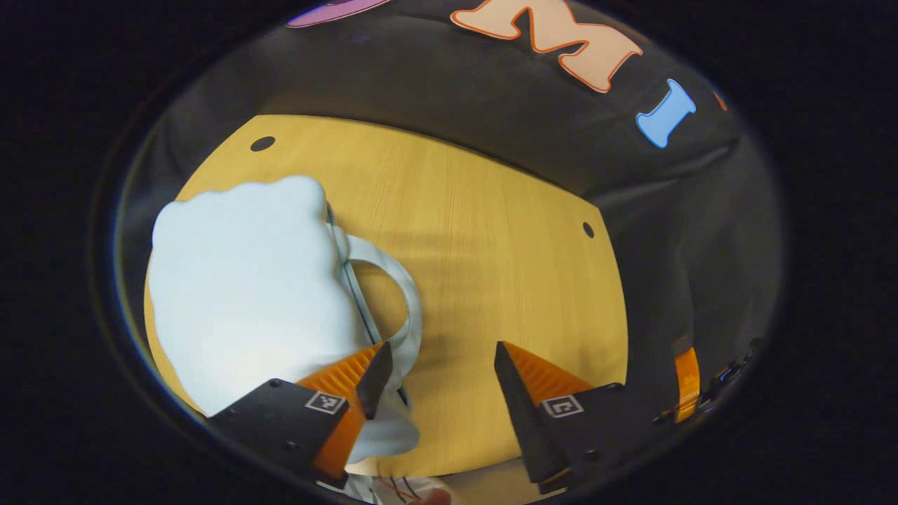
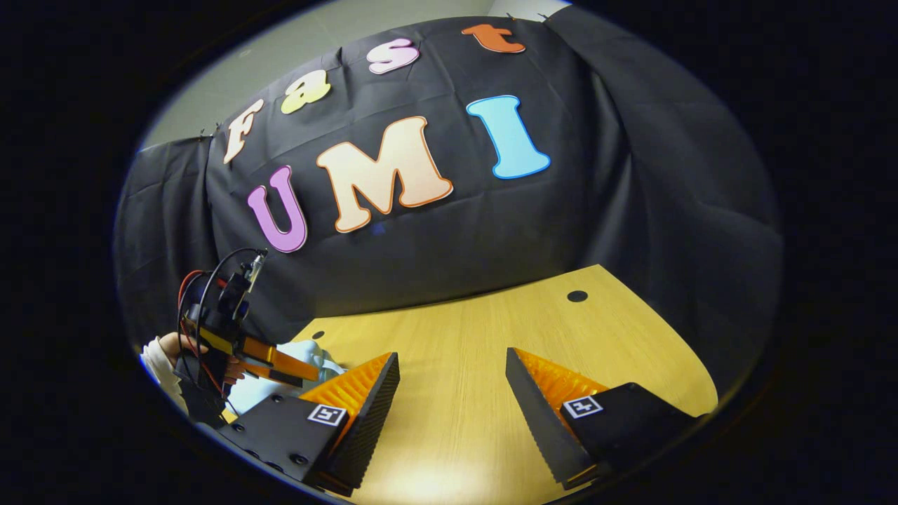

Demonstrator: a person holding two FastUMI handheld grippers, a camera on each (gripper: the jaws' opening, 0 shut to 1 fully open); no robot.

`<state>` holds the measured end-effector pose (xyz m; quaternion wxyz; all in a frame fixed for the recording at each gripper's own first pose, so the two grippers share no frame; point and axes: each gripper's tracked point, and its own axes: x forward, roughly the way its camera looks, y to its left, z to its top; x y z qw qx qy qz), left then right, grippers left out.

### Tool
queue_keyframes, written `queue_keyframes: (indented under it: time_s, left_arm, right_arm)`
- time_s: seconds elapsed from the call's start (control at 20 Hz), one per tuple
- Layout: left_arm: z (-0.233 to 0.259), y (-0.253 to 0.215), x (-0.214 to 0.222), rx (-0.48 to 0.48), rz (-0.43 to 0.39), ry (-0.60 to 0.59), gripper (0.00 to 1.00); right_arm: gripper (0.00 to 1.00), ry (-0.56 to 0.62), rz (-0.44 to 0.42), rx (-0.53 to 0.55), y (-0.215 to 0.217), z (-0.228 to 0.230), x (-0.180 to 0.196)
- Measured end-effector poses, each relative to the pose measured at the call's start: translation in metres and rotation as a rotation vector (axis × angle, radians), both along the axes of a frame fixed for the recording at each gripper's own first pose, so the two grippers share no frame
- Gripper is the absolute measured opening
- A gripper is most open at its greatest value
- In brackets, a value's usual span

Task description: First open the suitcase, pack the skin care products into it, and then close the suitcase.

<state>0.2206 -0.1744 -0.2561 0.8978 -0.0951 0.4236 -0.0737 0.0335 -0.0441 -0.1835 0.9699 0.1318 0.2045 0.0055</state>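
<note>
While both grippers' fingers stand wide apart, gripping nothing, the pale, rigid-looking suitcase point(image 1: 245, 294) lies shut on the table point(image 1: 491, 280) beside the left gripper point(image 1: 435, 382); its looped handle point(image 1: 400, 294) probably offers the firmest hold.

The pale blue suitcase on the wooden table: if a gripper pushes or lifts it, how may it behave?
The pale blue suitcase looks smooth and rounded, so fingers may slip on its shell. Its looped handle probably gives the surest hold. It lies flat on the wooden table, so a push would likely slide it, not tip it.
</note>
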Motion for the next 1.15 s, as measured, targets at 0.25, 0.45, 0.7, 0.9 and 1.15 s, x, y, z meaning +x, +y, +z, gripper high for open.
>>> queue_keyframes:
  time_s: [0.25, 0.45, 0.7, 0.9, 1.15]
  left_arm:
    - [0.023, -0.004, -0.033, 0.081, -0.003, -0.068, 0.96]
    - [0.034, -0.015, -0.068, 0.127, -0.033, -0.108, 0.97]
    - [0.051, -0.038, -0.102, 0.09, -0.038, -0.203, 0.96]
    - [0.049, -0.043, -0.115, 0.119, -0.055, -0.219, 0.96]
    - [0.03, -0.047, -0.129, 0.143, -0.113, -0.143, 0.97]
  right_arm:
    - [0.95, -0.027, 0.031, 0.032, 0.017, 0.019, -0.008]
    - [0.95, -0.058, 0.04, 0.056, 0.03, 0.039, -0.018]
    - [0.96, -0.101, 0.013, 0.128, 0.037, 0.065, -0.031]
    - [0.95, -0.107, -0.01, 0.107, 0.028, 0.075, -0.038]
    - [0.95, -0.122, -0.059, 0.078, 0.012, 0.085, -0.044]
